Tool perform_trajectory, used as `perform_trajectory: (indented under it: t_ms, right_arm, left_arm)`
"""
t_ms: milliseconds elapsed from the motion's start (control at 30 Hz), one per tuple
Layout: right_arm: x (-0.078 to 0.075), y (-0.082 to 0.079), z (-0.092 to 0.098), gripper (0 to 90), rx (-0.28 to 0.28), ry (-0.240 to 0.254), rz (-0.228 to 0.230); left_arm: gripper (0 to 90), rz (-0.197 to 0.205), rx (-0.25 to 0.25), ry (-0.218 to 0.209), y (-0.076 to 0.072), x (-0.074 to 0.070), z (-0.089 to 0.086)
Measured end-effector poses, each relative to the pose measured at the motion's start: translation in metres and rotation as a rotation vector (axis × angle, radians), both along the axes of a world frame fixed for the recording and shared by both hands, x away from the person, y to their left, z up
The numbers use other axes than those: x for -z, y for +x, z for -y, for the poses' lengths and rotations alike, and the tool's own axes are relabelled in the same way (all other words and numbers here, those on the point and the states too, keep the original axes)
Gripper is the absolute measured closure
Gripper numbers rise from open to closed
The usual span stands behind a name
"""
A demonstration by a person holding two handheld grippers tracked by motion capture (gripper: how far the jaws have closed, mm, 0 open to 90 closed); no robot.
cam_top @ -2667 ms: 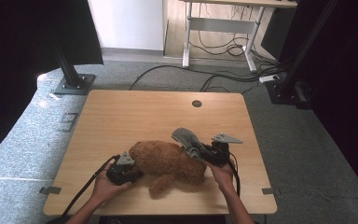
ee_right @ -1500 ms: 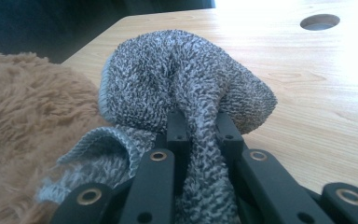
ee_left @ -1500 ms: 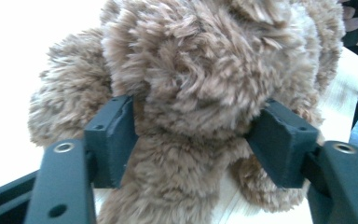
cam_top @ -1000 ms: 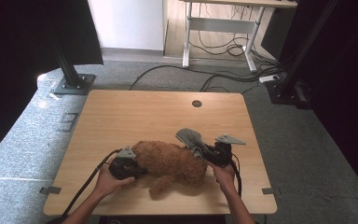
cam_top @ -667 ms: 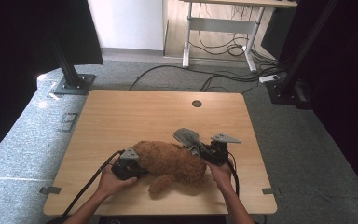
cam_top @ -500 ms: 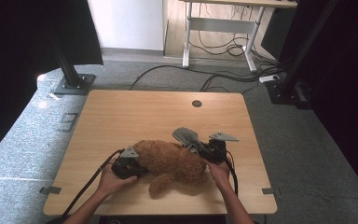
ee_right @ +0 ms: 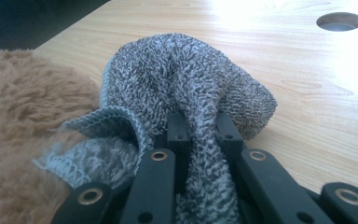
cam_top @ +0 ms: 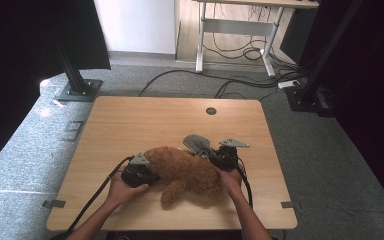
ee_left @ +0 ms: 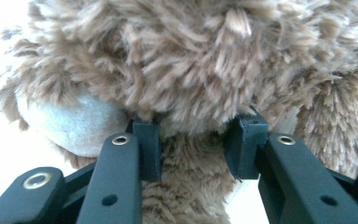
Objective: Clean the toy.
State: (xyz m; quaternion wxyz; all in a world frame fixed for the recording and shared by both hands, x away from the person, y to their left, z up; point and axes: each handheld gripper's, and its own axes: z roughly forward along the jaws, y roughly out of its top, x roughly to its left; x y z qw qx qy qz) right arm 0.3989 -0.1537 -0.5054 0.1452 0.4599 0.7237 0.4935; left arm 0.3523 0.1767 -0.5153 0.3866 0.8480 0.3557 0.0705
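A light wooden table (cam_top: 130,120) with a round cable hole (cam_top: 211,111) near its far edge stands on grey carpet (cam_top: 325,165). Beyond it, black cables (cam_top: 230,85) trail over the floor towards a white-framed desk (cam_top: 235,25) by a pale wall (cam_top: 135,22). Black stands (cam_top: 75,85) rise at far left and far right, with dark curtains on both sides and a bright patch of light on the left carpet

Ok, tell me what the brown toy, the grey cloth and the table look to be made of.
Brown toy: soft plush, likely synthetic; long shaggy fibres. Grey cloth: looped terry-like knit with a stitched hem, matte. Table: light wood or wood-look laminate; grain lines and a smooth, slightly glossy top.
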Motion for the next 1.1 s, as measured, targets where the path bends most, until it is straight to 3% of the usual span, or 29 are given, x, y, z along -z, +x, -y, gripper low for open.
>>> perform_trajectory:
  t_ms: [300,533,733,1000,1100]
  right_arm:
    - [0.002,0.01,-0.009,81.0,-0.007,-0.004,0.035]
    - [0.002,0.025,-0.014,81.0,-0.014,-0.008,0.037]
    - [0.004,0.028,-0.014,81.0,-0.023,0.008,0.04]
    - [-0.018,0.021,-0.002,80.8,-0.061,0.02,0.066]
    - [-0.038,0.018,-0.009,80.8,-0.102,0.025,0.096]
  left_arm:
    - [61.7,0.008,-0.017,-0.004,0.005,0.001,0.0]
    - [62.4,0.014,-0.036,-0.006,0.009,0.002,0.001]
    - [62.4,0.02,-0.035,0.003,0.007,0.001,0.001]
    - [62.1,0.031,0.005,0.033,-0.004,0.002,0.007]
    - [62.1,0.033,0.023,0.044,-0.008,0.003,0.011]
